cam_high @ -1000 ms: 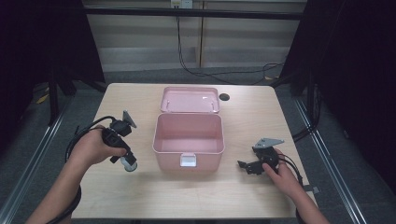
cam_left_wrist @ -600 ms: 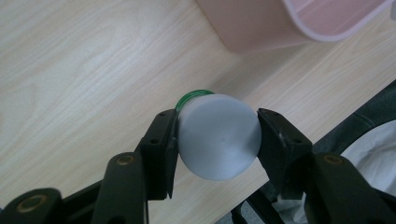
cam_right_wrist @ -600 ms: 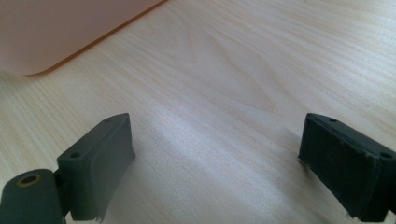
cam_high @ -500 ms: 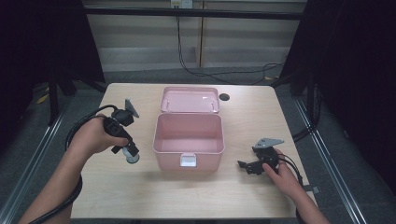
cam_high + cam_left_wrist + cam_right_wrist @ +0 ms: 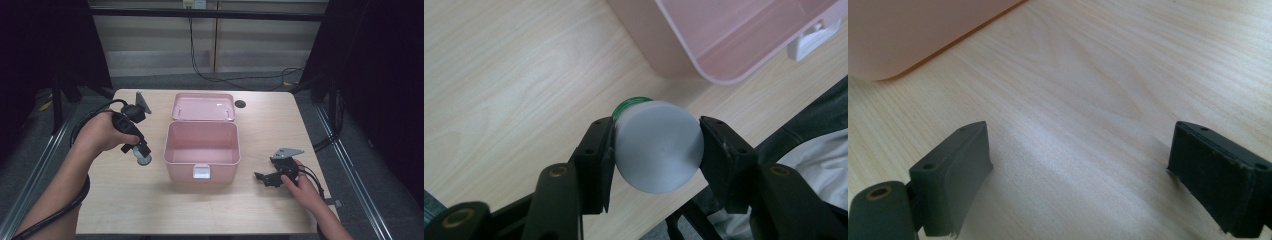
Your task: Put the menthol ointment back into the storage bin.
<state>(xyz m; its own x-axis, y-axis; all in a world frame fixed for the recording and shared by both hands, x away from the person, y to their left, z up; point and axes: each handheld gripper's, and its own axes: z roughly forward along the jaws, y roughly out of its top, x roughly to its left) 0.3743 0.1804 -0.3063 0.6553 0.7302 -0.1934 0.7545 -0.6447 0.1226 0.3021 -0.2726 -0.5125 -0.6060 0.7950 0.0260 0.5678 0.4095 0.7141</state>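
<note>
My left tool (image 5: 651, 150) gripped a small grey round-bottomed container with a green rim (image 5: 658, 145), held above the pale wooden desk (image 5: 125, 200) just left of the open pink plastic box (image 5: 201, 150). Next, I judged, carry it over the rim and release. My right tool (image 5: 264, 179) rested open, holding nothing. The container's label was hidden.

Light falls from above onto the wooden table (image 5: 240, 210), which is evenly bright in the middle of the high view, while the left and right edges of that frame sink into near black. The pink box (image 5: 201, 150) casts a soft shadow toward the bottom. Its lid shows a small glare. In the left gripper view the grey-bottomed container (image 5: 658, 145) is slightly blurred; the right gripper view is soft at the upper left.
</note>
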